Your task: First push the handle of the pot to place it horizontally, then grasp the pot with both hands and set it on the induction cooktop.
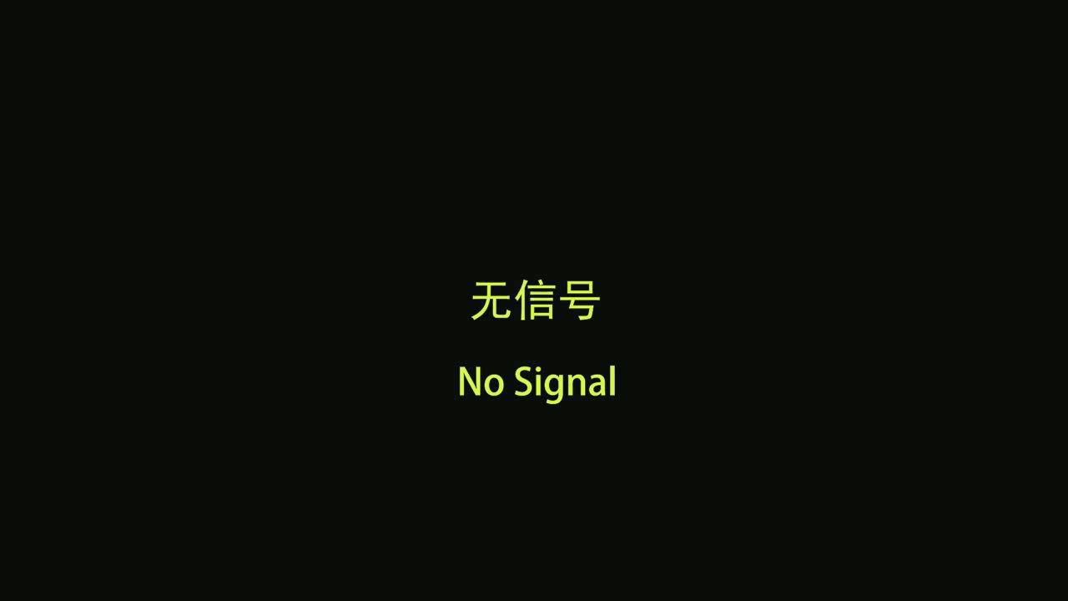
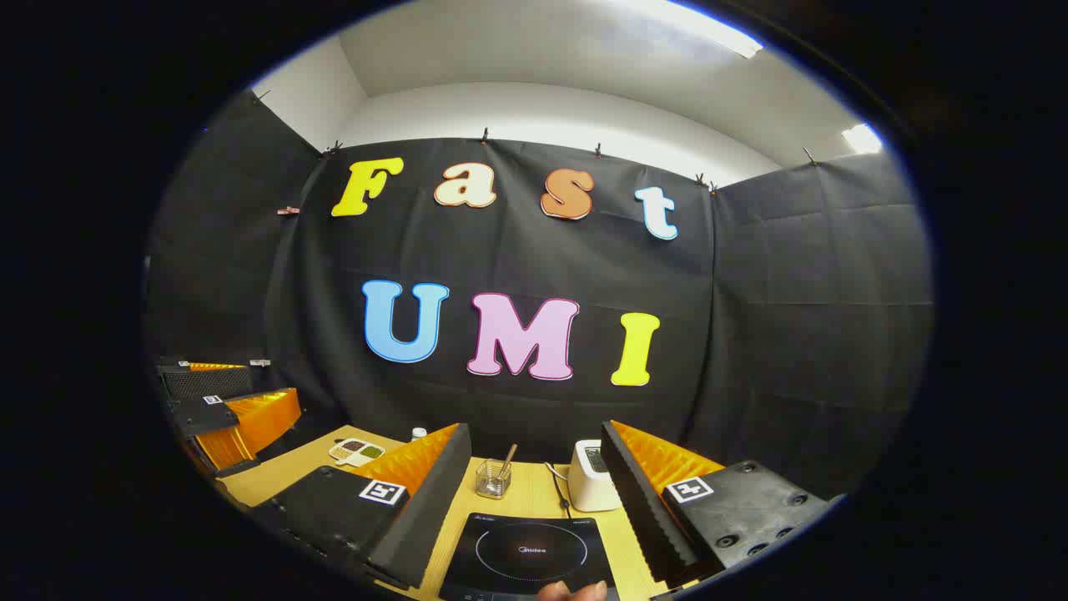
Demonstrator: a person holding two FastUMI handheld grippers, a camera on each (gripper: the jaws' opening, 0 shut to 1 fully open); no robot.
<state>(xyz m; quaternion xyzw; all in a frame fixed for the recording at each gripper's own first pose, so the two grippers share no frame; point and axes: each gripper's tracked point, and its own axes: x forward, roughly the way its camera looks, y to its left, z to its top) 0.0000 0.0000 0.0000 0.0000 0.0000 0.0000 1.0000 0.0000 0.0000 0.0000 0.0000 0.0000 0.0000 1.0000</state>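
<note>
The left gripper view carries no picture of the scene. In the right gripper view my right gripper is open, its two fingers spread wide and held well above the table. Between them, low in the view, lies the black induction cooktop flat on the wooden table. Nothing is between the fingers. The left gripper hangs at the far left above the table's left end; I cannot tell how its jaws stand. Fingertips of a hand show at the cooktop's near edge.
Behind the cooktop stand a small glass cup with a stick in it and a white appliance with a cable. A divided dish and a white cap sit at the back left.
</note>
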